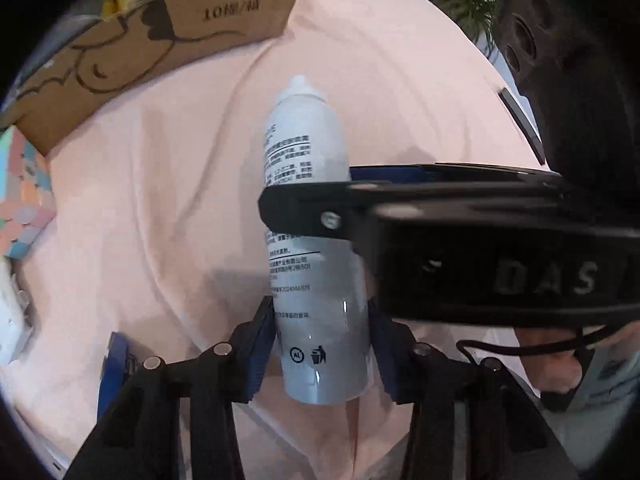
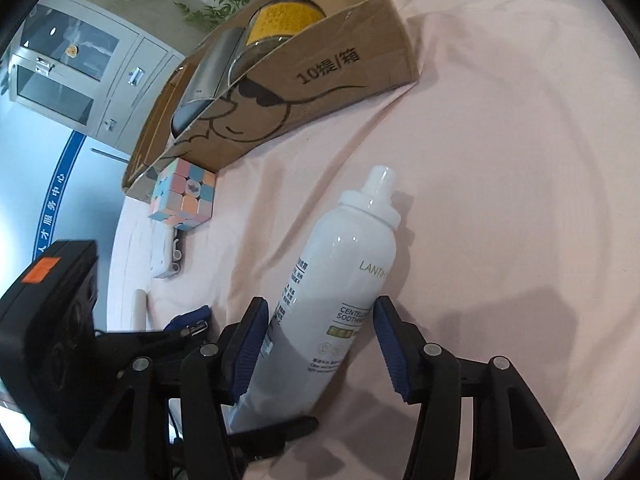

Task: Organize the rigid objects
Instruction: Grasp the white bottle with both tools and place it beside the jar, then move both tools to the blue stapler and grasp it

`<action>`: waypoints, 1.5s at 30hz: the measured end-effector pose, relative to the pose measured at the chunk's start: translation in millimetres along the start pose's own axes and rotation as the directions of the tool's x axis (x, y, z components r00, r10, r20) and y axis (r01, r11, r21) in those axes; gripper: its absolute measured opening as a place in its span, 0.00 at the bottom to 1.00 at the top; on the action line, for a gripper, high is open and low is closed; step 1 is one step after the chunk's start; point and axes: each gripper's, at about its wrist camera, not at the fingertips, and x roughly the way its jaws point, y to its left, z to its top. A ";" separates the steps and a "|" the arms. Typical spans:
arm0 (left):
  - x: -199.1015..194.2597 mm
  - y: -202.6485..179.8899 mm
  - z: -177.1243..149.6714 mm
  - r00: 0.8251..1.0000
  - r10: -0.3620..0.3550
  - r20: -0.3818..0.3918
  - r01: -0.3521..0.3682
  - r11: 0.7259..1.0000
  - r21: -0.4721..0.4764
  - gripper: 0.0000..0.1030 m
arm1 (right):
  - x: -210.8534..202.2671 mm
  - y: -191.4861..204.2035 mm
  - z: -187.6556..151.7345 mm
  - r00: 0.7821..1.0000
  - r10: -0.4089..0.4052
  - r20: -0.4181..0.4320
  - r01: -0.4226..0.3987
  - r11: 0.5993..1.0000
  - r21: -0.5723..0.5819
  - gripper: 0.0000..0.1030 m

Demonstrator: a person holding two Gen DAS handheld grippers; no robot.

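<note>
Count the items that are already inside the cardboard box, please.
2 can be seen in the cardboard box: a yellow-labelled jar toward the far end, and a grey metal cylinder beside it toward the near end. More may be hidden behind the box wall.

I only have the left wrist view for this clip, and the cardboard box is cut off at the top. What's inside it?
Observer: The right wrist view shows a yellow-labelled container and a grey cylinder lying in the cardboard box.
Operator: Is that a puzzle cube at my left edge?
Observer: Yes. The puzzle cube sits on the pink cloth beside the box's near corner.
Operator: My side of the spray bottle shows only fine print. Any brand?
Observer: The other side reads "LANTH", cut off by the curve, with "CENTELLA" lower down.
</note>
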 end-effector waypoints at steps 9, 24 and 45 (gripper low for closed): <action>-75.3 -4.9 93.1 0.950 0.027 0.310 -0.013 0.999 -0.046 0.44 | -67.1 65.5 98.0 0.962 0.034 0.270 0.031 0.972 -0.234 0.47; -25.5 96.5 216.0 0.963 -0.081 0.257 0.145 0.960 -0.241 0.45 | -22.9 30.9 263.6 0.982 0.011 0.188 0.056 0.936 -0.349 0.46; -300.7 147.5 -96.5 0.649 0.502 0.572 -0.303 0.860 -0.410 0.80 | -57.4 118.8 -6.0 0.944 0.064 0.323 0.175 0.736 -0.654 0.99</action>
